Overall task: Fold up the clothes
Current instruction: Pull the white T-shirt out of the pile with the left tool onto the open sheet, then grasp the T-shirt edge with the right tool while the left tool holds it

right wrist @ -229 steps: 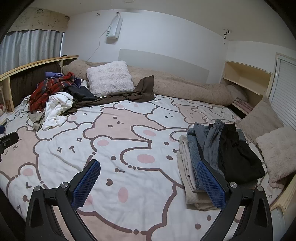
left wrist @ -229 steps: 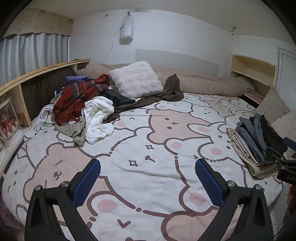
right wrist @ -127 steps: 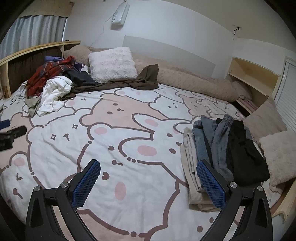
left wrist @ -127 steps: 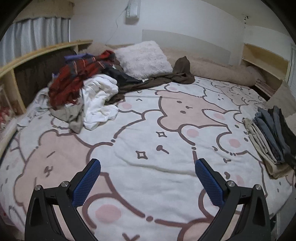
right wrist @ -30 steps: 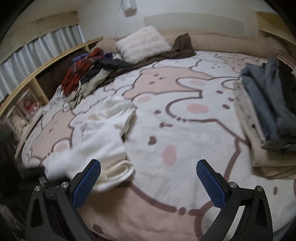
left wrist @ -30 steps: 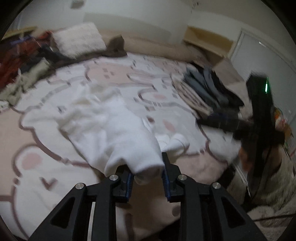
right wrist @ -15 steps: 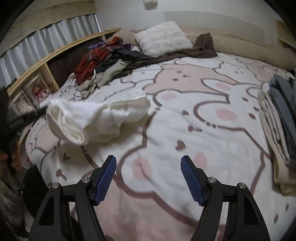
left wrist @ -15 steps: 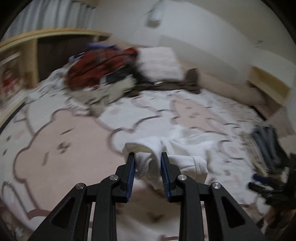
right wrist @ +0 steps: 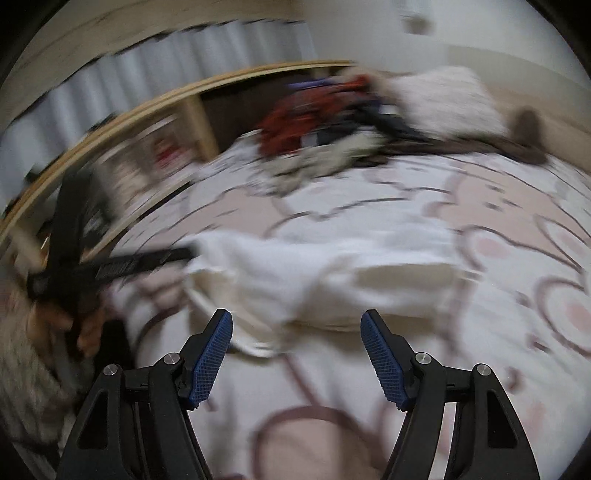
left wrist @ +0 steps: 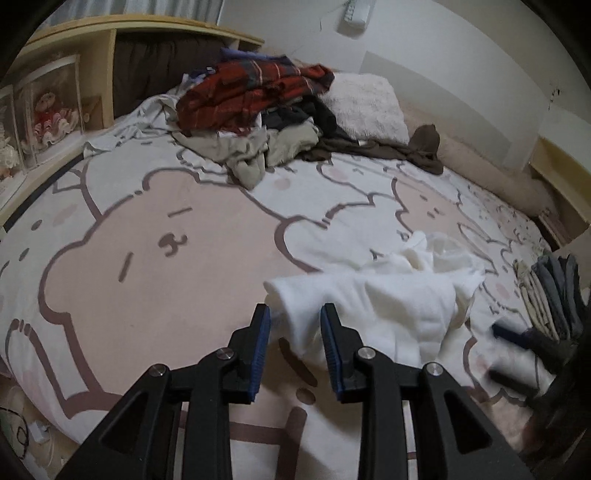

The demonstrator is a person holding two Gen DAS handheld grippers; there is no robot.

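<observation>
The white garment has left the clothes pile (now mid-bed), clamped in the left tool; the right tool has narrowed.

No readable text, label, brand or number in either view. Pale lettering strip on side of left gripper, left middle of right wrist view: smeared by motion blur, illegible. White unit on wall, top centre of left wrist view: no legible marking. Bed cover: cartoon bear faces only, no words.
</observation>
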